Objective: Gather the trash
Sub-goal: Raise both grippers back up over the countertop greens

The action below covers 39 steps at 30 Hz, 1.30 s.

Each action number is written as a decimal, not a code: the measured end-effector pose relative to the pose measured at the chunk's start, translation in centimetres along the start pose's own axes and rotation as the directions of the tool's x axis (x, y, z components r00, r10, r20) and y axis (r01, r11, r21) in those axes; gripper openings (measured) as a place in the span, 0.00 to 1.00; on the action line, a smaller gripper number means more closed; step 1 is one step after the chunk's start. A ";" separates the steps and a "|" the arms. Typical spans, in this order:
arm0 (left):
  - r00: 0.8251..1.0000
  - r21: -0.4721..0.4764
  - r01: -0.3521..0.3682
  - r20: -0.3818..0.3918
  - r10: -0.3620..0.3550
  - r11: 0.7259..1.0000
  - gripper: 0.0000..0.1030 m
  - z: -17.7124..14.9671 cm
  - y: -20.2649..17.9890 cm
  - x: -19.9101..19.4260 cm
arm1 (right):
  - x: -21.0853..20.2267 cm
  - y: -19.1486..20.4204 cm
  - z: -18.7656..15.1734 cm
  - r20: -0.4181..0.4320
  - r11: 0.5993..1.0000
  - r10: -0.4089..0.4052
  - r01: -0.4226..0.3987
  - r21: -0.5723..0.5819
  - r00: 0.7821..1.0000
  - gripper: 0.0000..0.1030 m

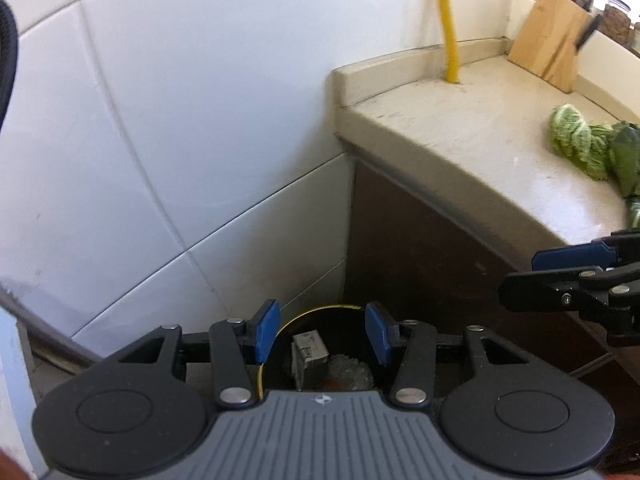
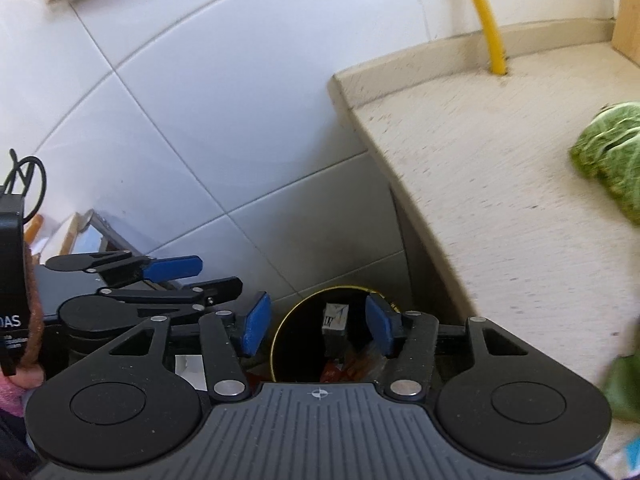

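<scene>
My left gripper (image 1: 322, 332) hangs open and empty over a round black trash bin (image 1: 288, 320) with a yellow rim, wedged between the tiled wall and the cabinet. Inside the bin lie a grey carton (image 1: 310, 354) and crumpled scraps. In the right wrist view my right gripper (image 2: 318, 326) is also open and empty above the same bin (image 2: 280, 332), where the carton (image 2: 336, 320) and orange wrappers (image 2: 352, 364) show. Green leafy scraps (image 1: 580, 144) (image 2: 612, 160) lie on the counter to the right. Each gripper appears side-on in the other's view: right (image 1: 520, 276), left (image 2: 220, 276).
A beige counter (image 1: 460, 132) (image 2: 500, 200) juts out at the right over a dark cabinet (image 1: 420, 248). A yellow pipe (image 1: 448, 20) rises from its back edge. A wooden knife block (image 1: 552, 36) and jars stand further back. White tiled wall (image 1: 180, 120) fills the left.
</scene>
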<state>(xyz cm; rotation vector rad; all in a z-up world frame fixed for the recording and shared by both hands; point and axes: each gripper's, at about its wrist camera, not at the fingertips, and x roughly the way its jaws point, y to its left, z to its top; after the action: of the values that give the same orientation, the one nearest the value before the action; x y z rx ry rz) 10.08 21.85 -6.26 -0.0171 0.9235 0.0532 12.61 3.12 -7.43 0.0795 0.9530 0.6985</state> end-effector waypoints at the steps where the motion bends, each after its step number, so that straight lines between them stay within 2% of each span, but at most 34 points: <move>1: 1.000 0.011 0.006 0.003 -0.006 1.000 0.44 0.2 -0.5 -0.1 | -0.4 -0.2 0.0 0.009 1.000 -0.003 0.003 0.003 1.000 0.61; 10: 0.995 0.089 0.094 0.008 -0.095 0.992 0.44 2.7 -5.2 0.3 | -5.4 -3.4 -0.1 0.114 0.996 -0.070 0.062 0.069 0.991 0.69; 13: 0.992 0.128 0.118 0.019 -0.121 0.985 0.44 3.6 -7.0 0.3 | -7.4 -4.9 -0.2 0.147 0.991 -0.102 0.088 0.103 0.984 0.71; 15: 0.990 0.149 0.137 0.024 -0.142 0.979 0.44 4.2 -8.2 0.2 | -8.8 -5.9 -0.3 0.168 0.986 -0.124 0.103 0.128 0.978 0.78; 21: 0.981 0.205 0.183 0.032 -0.194 0.961 0.45 5.6 -11.4 0.2 | -12.4 -8.5 -0.6 0.222 0.971 -0.197 0.160 0.175 0.955 0.81; 27: 0.967 0.224 0.240 0.026 -0.252 0.944 0.45 6.4 -14.1 0.6 | -15.1 -11.3 -1.4 0.232 0.946 -0.288 0.240 0.216 0.929 0.82; 34: 0.943 0.256 0.314 0.026 -0.331 0.914 0.45 7.1 -17.4 0.3 | -17.8 -15.4 -2.3 0.229 0.905 -0.385 0.317 0.285 0.894 0.83; 39: 0.925 0.312 0.349 0.037 -0.378 0.884 0.45 8.4 -20.8 0.3 | -18.4 -18.2 -2.8 0.208 0.887 -0.411 0.337 0.316 0.888 0.83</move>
<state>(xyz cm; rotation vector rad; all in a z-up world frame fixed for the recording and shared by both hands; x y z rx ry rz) 18.08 1.36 -1.59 0.0936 0.8097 -0.4355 12.83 -22.38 -2.34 0.2194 0.7645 0.1825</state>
